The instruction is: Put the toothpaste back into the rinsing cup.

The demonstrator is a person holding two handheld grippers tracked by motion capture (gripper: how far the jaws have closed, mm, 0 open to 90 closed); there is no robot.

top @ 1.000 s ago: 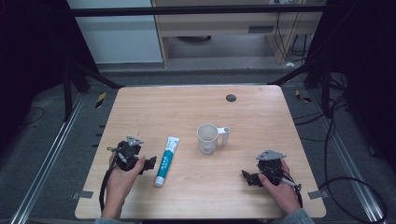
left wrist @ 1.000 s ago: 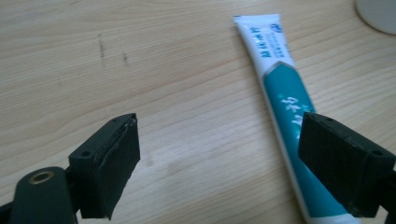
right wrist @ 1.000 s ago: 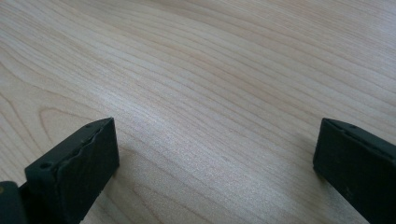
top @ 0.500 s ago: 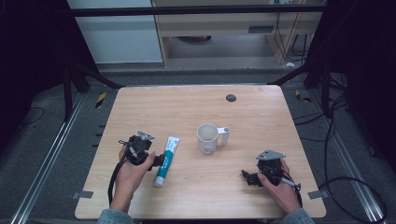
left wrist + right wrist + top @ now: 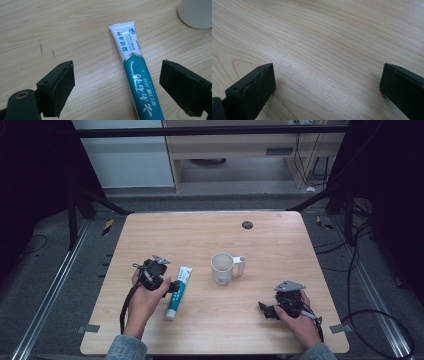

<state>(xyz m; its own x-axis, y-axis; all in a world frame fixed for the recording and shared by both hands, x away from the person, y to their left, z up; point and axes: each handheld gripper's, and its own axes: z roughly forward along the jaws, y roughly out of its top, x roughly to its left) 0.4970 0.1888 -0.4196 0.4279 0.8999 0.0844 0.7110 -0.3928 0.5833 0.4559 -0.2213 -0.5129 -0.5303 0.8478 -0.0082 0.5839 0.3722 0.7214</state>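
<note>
A teal and white toothpaste tube (image 5: 174,305) lies flat on the wooden table (image 5: 280,245), left of centre, its crimped end pointing away from me. My left gripper (image 5: 171,287) is at the tube's left side. In the left gripper view the tube (image 5: 136,80) runs up between the wide open jaws of the left gripper (image 5: 117,75), nearer the right one, and neither pad touches it. A white mug (image 5: 222,268) stands upright at the centre, handle to the right. My right gripper (image 5: 264,310) rests open near the front right, and the right gripper (image 5: 327,77) has only bare wood between its jaws.
A small dark round spot (image 5: 247,224) sits near the table's far edge. The mug's rim (image 5: 197,12) shows at the top right of the left gripper view. Cables trail from both grippers off the front edge. Dark frame posts flank the table.
My left hand has moved right, from the table's left side up to the toothpaste tube. The right hand, the mug and the tube have stayed put.
</note>
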